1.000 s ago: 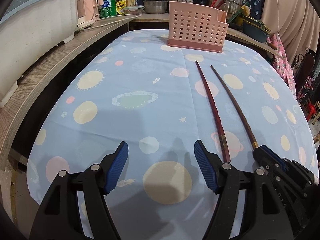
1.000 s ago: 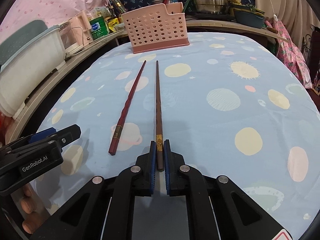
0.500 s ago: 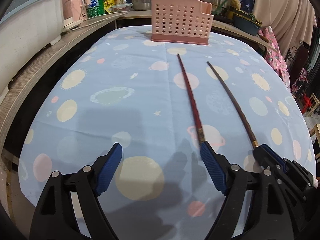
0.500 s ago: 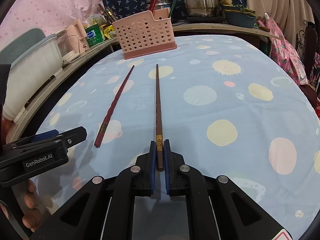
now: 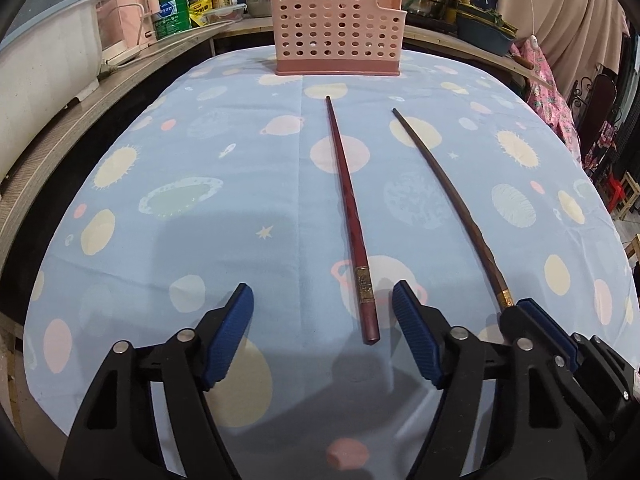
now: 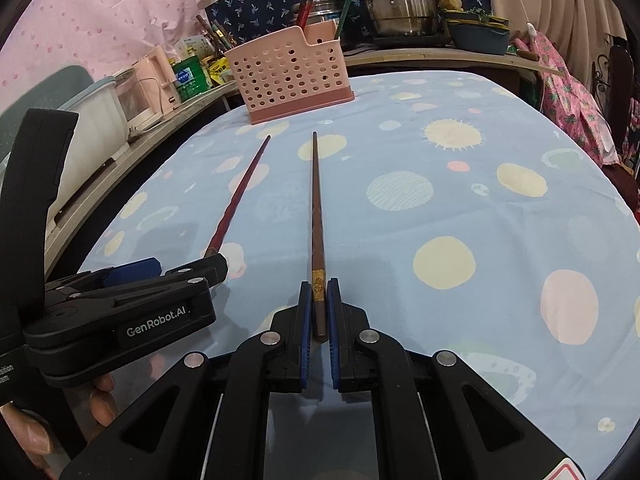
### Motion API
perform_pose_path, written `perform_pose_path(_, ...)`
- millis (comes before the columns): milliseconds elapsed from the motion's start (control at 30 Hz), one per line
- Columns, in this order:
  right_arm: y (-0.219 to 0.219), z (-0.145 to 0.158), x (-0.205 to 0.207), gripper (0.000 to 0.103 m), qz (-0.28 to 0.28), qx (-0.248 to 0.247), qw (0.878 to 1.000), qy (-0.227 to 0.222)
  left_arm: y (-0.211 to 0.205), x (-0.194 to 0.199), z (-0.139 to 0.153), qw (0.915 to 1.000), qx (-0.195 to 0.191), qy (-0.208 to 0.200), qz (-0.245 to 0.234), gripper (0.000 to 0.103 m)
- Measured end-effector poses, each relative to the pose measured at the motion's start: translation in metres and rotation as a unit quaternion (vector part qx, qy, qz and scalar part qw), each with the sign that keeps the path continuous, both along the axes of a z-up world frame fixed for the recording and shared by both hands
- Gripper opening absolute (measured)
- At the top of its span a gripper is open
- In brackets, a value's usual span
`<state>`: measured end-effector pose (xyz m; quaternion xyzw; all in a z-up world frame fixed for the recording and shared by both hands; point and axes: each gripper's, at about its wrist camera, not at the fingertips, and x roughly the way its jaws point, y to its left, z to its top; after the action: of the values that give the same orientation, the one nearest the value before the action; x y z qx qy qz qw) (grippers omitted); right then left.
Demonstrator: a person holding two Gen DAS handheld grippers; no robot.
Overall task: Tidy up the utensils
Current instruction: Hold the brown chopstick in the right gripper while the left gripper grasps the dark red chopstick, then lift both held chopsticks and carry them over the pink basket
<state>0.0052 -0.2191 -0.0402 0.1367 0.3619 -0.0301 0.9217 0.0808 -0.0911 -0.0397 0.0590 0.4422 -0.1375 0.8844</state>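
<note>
Right gripper (image 6: pixel 319 312): jaws clenched on the butt end of the brown chopstick (image 6: pixel 317 220), gripping it at and just behind its gold band. The stick runs straight away from the jaws toward the far side of the table. Whether its tip rests on the cloth or hangs just above it cannot be told.

Left gripper (image 5: pixel 322 330): jaws apart and grasping nothing. They have just been closing in, with the thick end of the red chopstick (image 5: pixel 347 208) lying between the two blue pads (image 5: pixel 412 334) and nearer the right-hand one; neither pad touches it. This stick lies flat on the blue tablecloth (image 5: pixel 200 184), its gold band just ahead of the pads and its thin tip pointing to the far side. In the right wrist view the left gripper sits at near left, a hand (image 6: pixel 36 436) partly seen beneath it, its forward jaw covering the red stick's near end.

The two chopsticks lie near each other, the red to the left of the brown, not touching, somewhat closer at their far tips.

Pink perforated basket (image 5: pixel 338 34): upright at the far edge of the table, beyond both tips and apart from them. Several utensils stand in it. Pots and bottles crowd the counter behind.
</note>
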Motion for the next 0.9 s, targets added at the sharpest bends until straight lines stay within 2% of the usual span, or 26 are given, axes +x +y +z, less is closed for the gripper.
perform_pose_path(67, 0.0, 0.0, 0.0, 0.007, 0.0, 0.001, 1.0, -0.001, 0.0, -0.001, 0.001, 1.0, 0.0, -0.003, -0.003, 0.054)
perform_pose_path(200, 0.0, 0.0, 0.0, 0.007, -0.001, 0.001, 1.0, 0.001, 0.001, -0.003, 0.004, 1.0, -0.003, 0.0, -0.009, 0.025)
perform_pose_path(333, 0.001, 0.001, 0.0, 0.007, -0.004, 0.002, 1.0, 0.007, 0.004, -0.003, 0.004, 0.9998, -0.012, 0.008, -0.016, 0.008)
perform_pose_path(600, 0.002, 0.003, -0.005, 0.007, -0.006, 0.024, 1.0, 0.018, 0.01, -0.009, 0.006, 0.9991, -0.026, 0.023, -0.023, 0.007)
perform_pose_path(900, 0.014, 0.012, -0.013, 0.007, 0.006, 0.017, 1.0, 0.013, 0.027, -0.023, 0.015, 0.9984, -0.044, 0.029, -0.021, 0.007)
